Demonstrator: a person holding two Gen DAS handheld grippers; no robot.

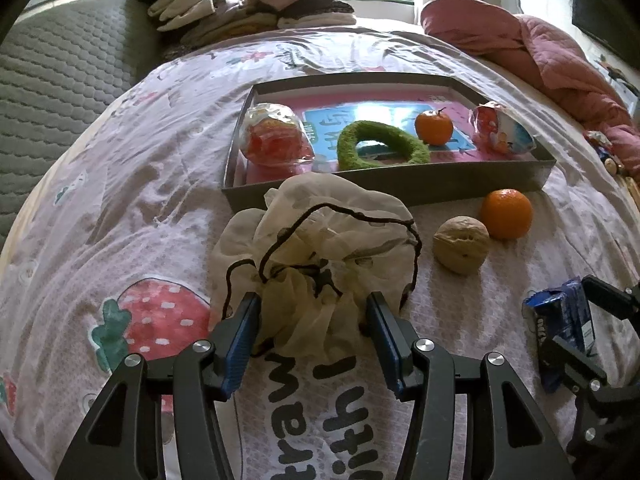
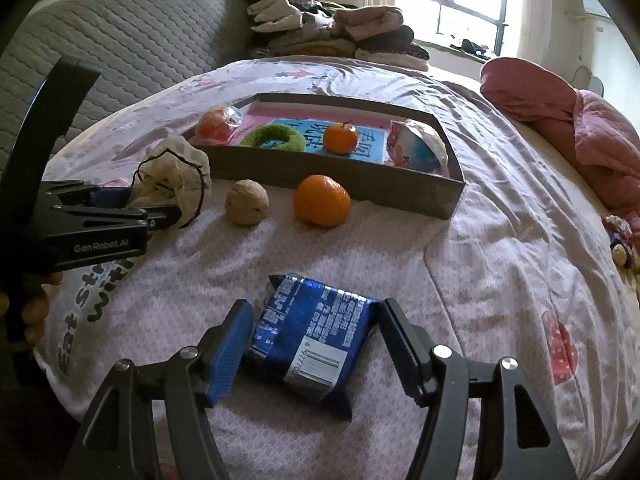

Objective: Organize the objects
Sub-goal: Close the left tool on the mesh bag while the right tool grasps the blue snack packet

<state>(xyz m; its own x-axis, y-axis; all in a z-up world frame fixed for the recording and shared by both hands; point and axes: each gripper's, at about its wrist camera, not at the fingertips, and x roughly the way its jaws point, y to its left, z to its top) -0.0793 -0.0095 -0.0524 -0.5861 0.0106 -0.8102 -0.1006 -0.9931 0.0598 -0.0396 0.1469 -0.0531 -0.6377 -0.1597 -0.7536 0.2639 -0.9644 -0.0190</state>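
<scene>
On the bed's near edge, the left tool (image 1: 312, 316) stands open around a soft, light mesh pouch (image 1: 320, 232); take its gathered neck. Beside it, the right tool (image 2: 316, 328) is open around a crinkly, slippery blue snack pack (image 2: 316, 332), not yet pressing it.

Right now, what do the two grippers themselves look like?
Both match: the left gripper and right gripper have black angular linkage arms with silver round pivot screws and blue ribbed finger pads. The left one's side reads "GenRobot.AI" in white. No cables or sleeves show.
</scene>
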